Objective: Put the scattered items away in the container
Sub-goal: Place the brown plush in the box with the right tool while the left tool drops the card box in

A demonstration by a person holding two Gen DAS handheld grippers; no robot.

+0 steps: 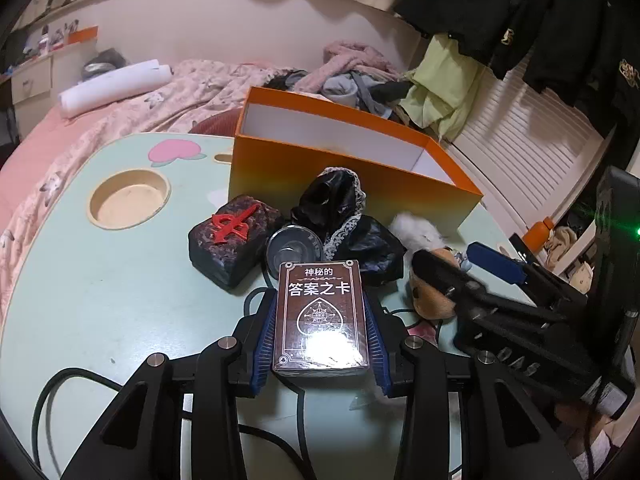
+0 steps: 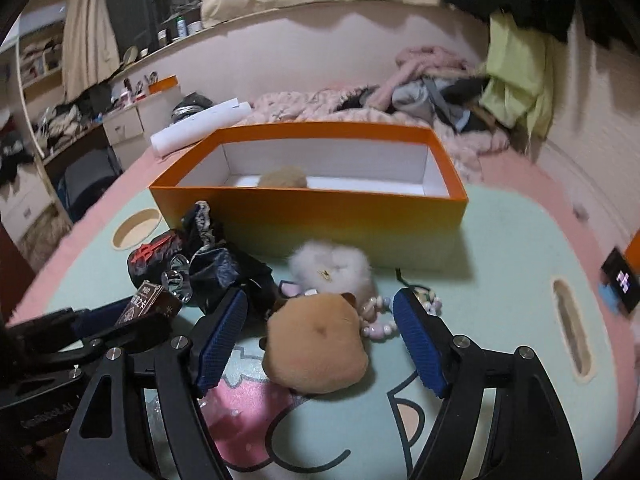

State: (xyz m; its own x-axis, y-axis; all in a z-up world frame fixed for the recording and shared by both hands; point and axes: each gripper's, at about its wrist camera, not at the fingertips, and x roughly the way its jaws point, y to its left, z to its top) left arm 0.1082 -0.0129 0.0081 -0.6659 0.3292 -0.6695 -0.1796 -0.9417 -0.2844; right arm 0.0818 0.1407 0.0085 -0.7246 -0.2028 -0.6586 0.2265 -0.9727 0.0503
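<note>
**Around my work surface**

I work on a mint-green lap table [image 1: 100,300] with a round beige cup recess [image 1: 129,199] and a cartoon print. Behind it lies a pink floral quilt [image 1: 168,92] with a white roll of paper [image 1: 114,86] on it, and a heap of crumpled clothes [image 2: 436,80]. Dark garments [image 1: 540,20] hang above white slatted doors [image 1: 532,152].

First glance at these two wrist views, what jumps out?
The orange box at the back of the mint-green table, open-topped with something tan and fuzzy already inside. In front of it, the left gripper has its jaws shut on a brown card deck. The right gripper is open, its jaws on either side of a tan hamster plush lying on the table beside a white fluffy ball.
</note>
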